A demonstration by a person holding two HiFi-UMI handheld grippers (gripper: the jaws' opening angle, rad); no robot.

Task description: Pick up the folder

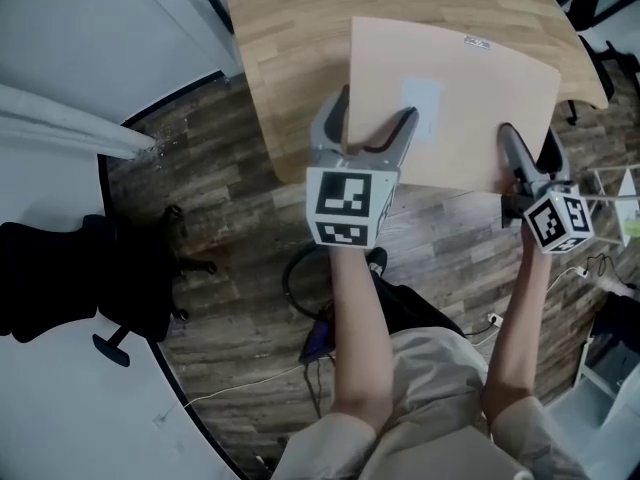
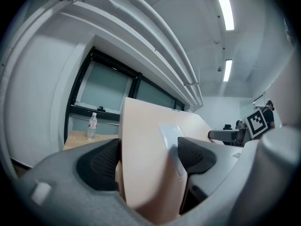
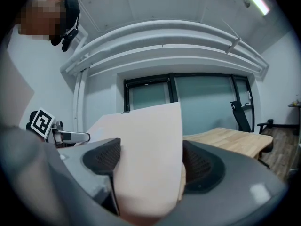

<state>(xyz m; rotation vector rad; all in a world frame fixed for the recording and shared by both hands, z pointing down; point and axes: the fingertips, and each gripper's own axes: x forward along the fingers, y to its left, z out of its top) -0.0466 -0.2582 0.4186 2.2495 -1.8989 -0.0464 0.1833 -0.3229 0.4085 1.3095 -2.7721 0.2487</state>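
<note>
The left gripper (image 1: 372,126) and right gripper (image 1: 530,153) each have jaws clamped on the folder (image 1: 470,88) at its lower edge (one toward each corner), likely to stop it sagging over the surface (image 1: 285,58).

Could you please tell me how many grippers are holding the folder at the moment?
2. The left gripper is shut on the folder at its near left corner, and the right gripper is shut on its near right corner.

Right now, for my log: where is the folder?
Head view, centre: the folder over the wooden table, near edge clamped by left gripper and right gripper.
</note>
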